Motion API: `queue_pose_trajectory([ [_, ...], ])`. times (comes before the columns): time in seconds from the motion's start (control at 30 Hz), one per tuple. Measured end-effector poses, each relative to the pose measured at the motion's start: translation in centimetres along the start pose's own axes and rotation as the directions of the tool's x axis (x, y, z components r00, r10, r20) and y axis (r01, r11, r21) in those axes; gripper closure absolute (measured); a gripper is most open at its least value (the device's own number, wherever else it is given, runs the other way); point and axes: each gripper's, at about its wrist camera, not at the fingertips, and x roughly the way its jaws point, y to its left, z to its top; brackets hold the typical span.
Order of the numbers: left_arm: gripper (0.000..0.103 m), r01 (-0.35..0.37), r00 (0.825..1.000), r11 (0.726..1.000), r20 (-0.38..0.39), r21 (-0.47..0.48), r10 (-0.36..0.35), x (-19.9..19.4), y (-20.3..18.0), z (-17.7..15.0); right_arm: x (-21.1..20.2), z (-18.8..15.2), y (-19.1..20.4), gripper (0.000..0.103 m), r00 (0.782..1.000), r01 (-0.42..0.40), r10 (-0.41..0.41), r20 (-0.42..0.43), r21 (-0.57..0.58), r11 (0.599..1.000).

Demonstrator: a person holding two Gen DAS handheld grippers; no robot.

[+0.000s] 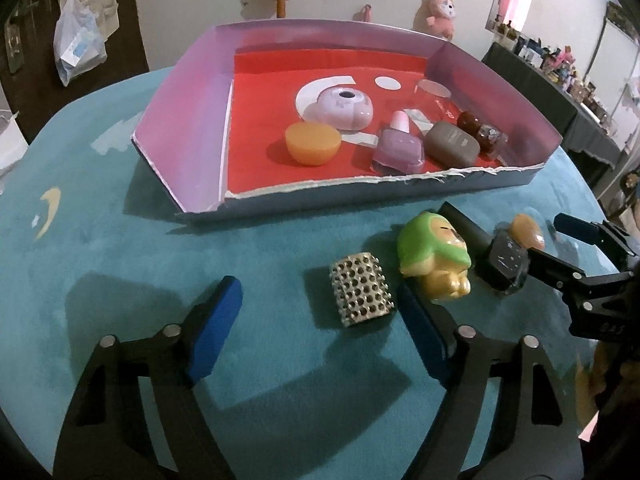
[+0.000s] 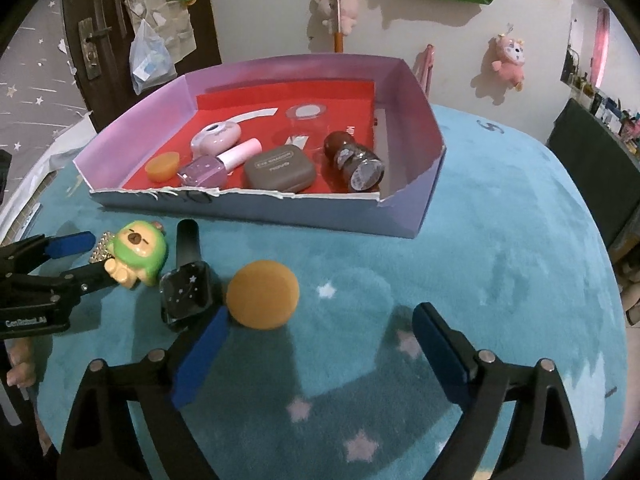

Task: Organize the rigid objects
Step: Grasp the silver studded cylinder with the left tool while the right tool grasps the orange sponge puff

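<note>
teal plush tablecloth (image 1: 120, 248) under my rig. left gripper (image 1: 320, 312) wide beside perforated silver metal cuff (image 1: 361, 290). right gripper (image 2: 320, 328) wide near round orange sponge (image 2: 263, 294).

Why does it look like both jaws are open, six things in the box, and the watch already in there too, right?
Not quite: the watch is not in the box; it lies on the blue cloth in front of it, as the right wrist view shows. Both sets of jaws are open, six things in the box.

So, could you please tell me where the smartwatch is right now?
The smartwatch lies on the teal cloth outside the box, between the green-hooded figurine and the orange sponge.
</note>
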Motion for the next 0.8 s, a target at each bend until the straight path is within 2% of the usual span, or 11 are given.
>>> queue_pose_trajectory([
  [0.17,0.041,-0.010,1.000,1.000,0.003,0.011,0.010,0.1,0.0,0.3,0.4,0.5,0.1,0.018,1.000,-0.021,0.021,0.001,-0.006,1.000],
  [0.37,0.070,0.044,0.999,0.999,0.002,0.028,-0.044,-0.1,-0.5,0.3,0.5,1.0,0.8,0.035,0.998,-0.054,0.055,0.017,-0.025,0.998],
  [0.43,0.074,0.065,0.998,0.997,0.004,0.033,-0.066,-0.2,-0.7,0.2,0.5,1.1,1.0,0.043,0.997,-0.073,0.074,0.022,-0.025,0.997],
  [0.5,0.076,0.082,0.997,0.996,0.007,0.024,-0.082,-0.3,-0.7,0.2,0.5,1.0,1.2,0.061,0.995,-0.098,0.099,0.023,-0.027,0.995],
  [0.8,0.079,0.092,0.993,0.995,0.065,0.039,-0.095,-2.5,-0.9,0.5,-1.9,1.3,2.2,0.063,0.989,-0.110,0.115,0.091,-0.061,0.992],
])
